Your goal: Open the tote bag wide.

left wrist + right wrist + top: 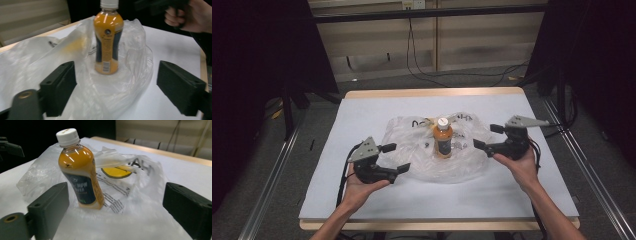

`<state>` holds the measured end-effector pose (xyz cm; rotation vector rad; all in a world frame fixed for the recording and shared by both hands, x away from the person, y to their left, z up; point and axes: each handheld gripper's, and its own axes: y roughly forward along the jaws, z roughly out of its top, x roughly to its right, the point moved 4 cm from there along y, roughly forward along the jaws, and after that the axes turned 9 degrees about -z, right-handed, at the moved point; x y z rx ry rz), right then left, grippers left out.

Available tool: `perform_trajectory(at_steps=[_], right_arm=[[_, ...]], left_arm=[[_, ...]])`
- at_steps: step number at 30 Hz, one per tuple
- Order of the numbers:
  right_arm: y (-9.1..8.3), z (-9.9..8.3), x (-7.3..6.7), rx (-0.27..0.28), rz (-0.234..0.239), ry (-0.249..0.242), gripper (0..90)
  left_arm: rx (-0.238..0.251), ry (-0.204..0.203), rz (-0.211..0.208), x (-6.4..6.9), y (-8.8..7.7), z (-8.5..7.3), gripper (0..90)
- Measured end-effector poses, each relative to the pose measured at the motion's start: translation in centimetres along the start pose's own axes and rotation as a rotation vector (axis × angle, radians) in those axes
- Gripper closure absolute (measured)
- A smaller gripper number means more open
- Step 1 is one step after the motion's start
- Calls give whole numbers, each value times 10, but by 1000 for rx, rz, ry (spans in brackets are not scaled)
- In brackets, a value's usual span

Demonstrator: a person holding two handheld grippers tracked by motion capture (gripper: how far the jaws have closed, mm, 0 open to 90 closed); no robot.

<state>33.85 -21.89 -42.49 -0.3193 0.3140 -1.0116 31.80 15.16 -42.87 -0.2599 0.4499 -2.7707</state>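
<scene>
Orange drink bottle (442, 138) stands upright on the plastic bag (412, 150), mid surface (362, 200). My left tongs (394, 158) & right tongs (488, 136) are wide open, holding nothing. Bottle's out; bag's left to tidy, I think.

A bottle (442, 138) stands on a bag (412, 150) mid-table (362, 115).

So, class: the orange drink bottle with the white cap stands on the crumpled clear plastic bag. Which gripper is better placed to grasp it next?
Probably the right gripper: its open jaws sit nearer the orange drink bottle. The left gripper, also open, sits farther back, off the clear plastic bag.
</scene>
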Motion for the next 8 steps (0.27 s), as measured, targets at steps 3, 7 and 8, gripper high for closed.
perform_trajectory(at_steps=[3,7,8], right_arm=[[-19,-13,-1,53,-41,3,62],[-50,-32,-1,76,-66,31,70],[-50,-32,-1,76,-66,31,70]], left_arm=[[17,-9,39,0,-17,-5,132],[56,-39,72,-3,-40,-17,96],[56,-39,72,-3,-40,-17,99]])
